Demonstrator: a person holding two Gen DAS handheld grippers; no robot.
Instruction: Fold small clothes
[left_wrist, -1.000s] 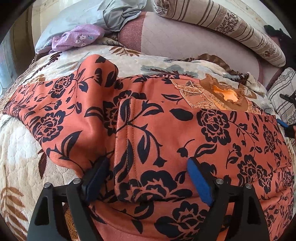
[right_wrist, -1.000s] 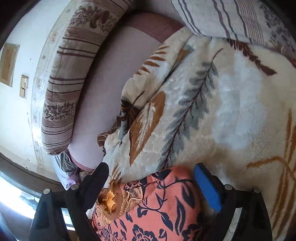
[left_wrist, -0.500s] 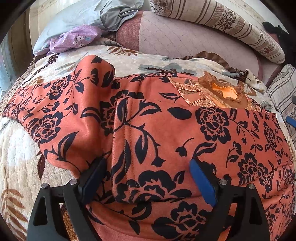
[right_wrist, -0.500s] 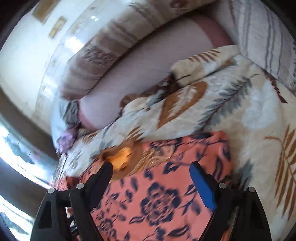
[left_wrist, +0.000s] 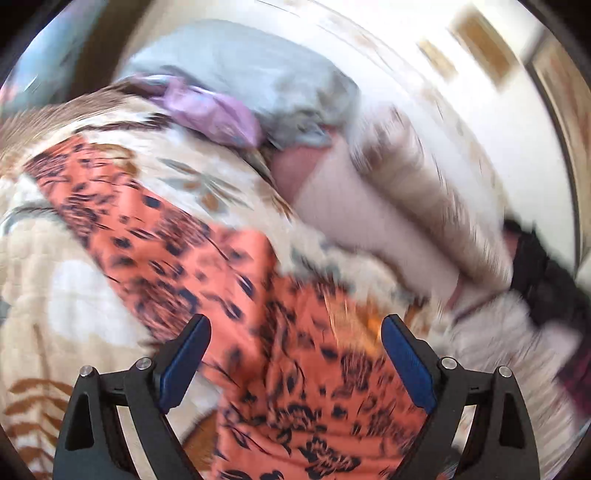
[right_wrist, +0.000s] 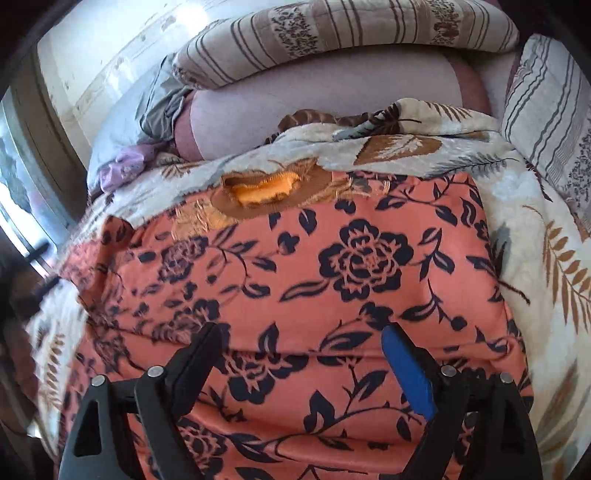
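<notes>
An orange garment with black flowers (right_wrist: 332, 280) lies spread on a leaf-patterned blanket (right_wrist: 546, 236); its brown embroidered neckline (right_wrist: 266, 192) points toward the pillows. My right gripper (right_wrist: 303, 347) is open and empty, low over the garment's middle. The left wrist view is motion-blurred. There the garment (left_wrist: 295, 332) runs diagonally, one sleeve stretching to the upper left. My left gripper (left_wrist: 295, 343) is open and empty above it.
A striped bolster (right_wrist: 351, 37) and a mauve cushion (right_wrist: 314, 103) lie behind the garment. A striped pillow (right_wrist: 546, 110) is at the right. Grey-blue and purple clothes (right_wrist: 125, 158) sit at the back left. A dark object (left_wrist: 543, 280) lies at the right.
The left gripper has swung fast, so its view now blurs and looks toward the sleeve and wall. The right gripper has turned from the blanket's edge to face the garment's middle.
</notes>
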